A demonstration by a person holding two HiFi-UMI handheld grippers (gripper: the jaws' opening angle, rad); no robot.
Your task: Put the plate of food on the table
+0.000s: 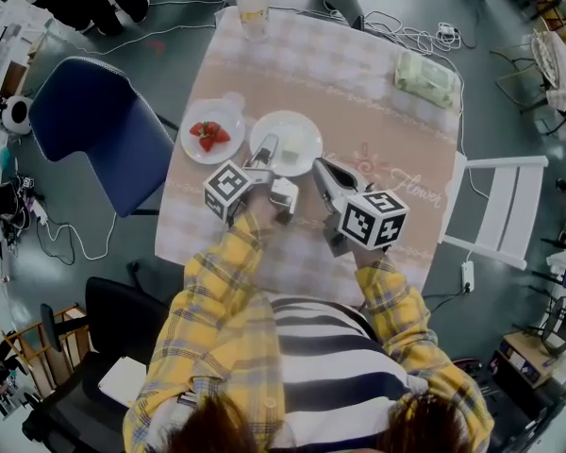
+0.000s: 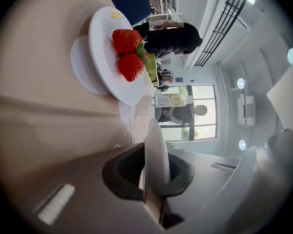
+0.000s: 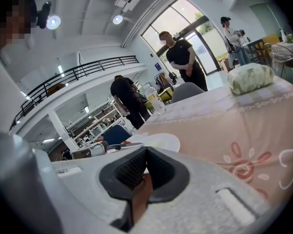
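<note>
Clamped in the left gripper [image 2: 154, 172] is the rim of a round white plate [image 1: 297, 135]; the right gripper [image 3: 143, 177] is closed alongside.

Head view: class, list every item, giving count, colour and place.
table: one, pink checked cloth, centre
strawberry plate: one, white, table's left side
strawberries: at least two, red, on it
plain plate: one, white, beside strawberry plate
bottle: one, clear, table's far edge
wipes pack: one, pale green, far right corner
chairs: three; blue chair left, white chair right, black chair near left
left hand-held gripper: one, grey, shut on plain plate's rim
right hand-held gripper: one, grey, jaws together by plain plate
</note>
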